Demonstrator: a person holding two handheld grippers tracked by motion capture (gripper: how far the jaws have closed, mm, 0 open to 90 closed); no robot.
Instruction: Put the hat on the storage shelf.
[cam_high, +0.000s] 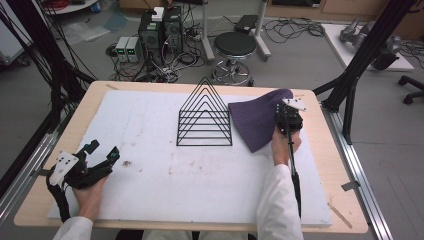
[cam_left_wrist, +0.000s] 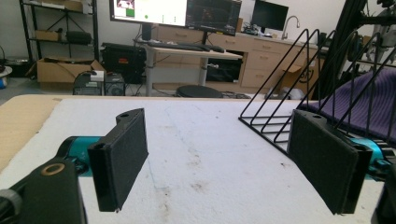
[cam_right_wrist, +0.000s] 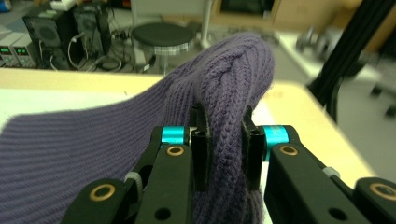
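In the high view, the right hand-held gripper (cam_high: 287, 116) pinches the purple cloth (cam_high: 257, 120) at its far right corner, lifting that edge while the rest drapes down onto the white surface (cam_high: 165, 175), just right of the black wire rack (cam_high: 205, 117) and touching its side. The left hand-held gripper (cam_high: 102, 155) rests near the left edge of the surface, its jaws spread, nothing between them, well apart from the rack. In the left gripper view, the left hand-held gripper (cam_left_wrist: 224, 163) shows both black pads wide apart over the stained surface, with the rack (cam_left_wrist: 299, 93) ahead to the right and the cloth (cam_left_wrist: 373, 98) behind its wires. In the right gripper view, the right hand-held gripper (cam_right_wrist: 224, 149) has its jaws pressed on a bunched fold of the ribbed cloth (cam_right_wrist: 93, 149), which rises above them and spreads away to the left.
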